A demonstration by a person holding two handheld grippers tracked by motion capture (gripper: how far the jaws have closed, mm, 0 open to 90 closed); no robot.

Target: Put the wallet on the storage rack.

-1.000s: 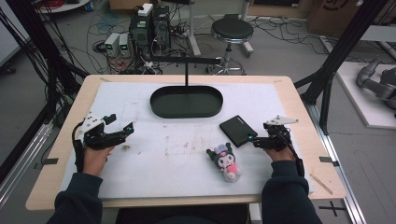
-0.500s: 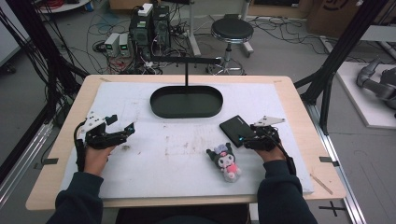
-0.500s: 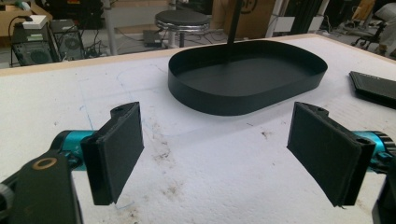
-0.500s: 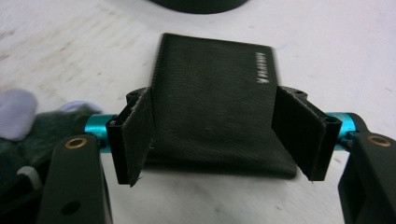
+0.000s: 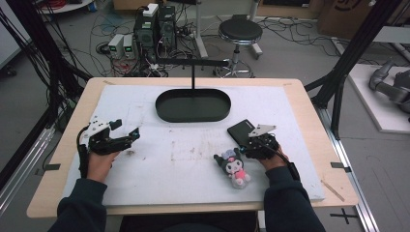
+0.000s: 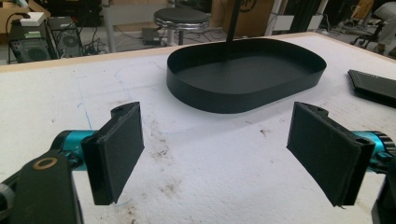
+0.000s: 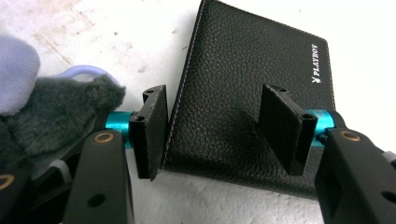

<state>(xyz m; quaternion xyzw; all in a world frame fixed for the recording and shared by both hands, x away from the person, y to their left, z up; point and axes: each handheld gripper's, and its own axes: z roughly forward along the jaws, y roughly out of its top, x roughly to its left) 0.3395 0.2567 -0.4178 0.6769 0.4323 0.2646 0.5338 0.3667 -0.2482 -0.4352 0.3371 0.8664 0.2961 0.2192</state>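
Right gripper view has the right gripper [image 7: 212,128] over the near corner of the black leather wallet [image 7: 252,79]; its jaws have just been closing, with one pad [image 7: 282,126] on the leather and not yet clamped. The wallet lies flat beside the plush doll [image 5: 233,166], before the black tray [image 5: 193,105]. I judge the grasp is in hand; next needs both pads around an edge. The left gripper [image 5: 126,136] rests with jaws apart.

From above, the right gripper [image 5: 252,145] covers the near end of the black wallet [image 5: 240,130]. In the right gripper view, the wallet's lower right corner sits behind a jaw, and the plush toy [image 7: 42,107] runs off the left edge, blurred.
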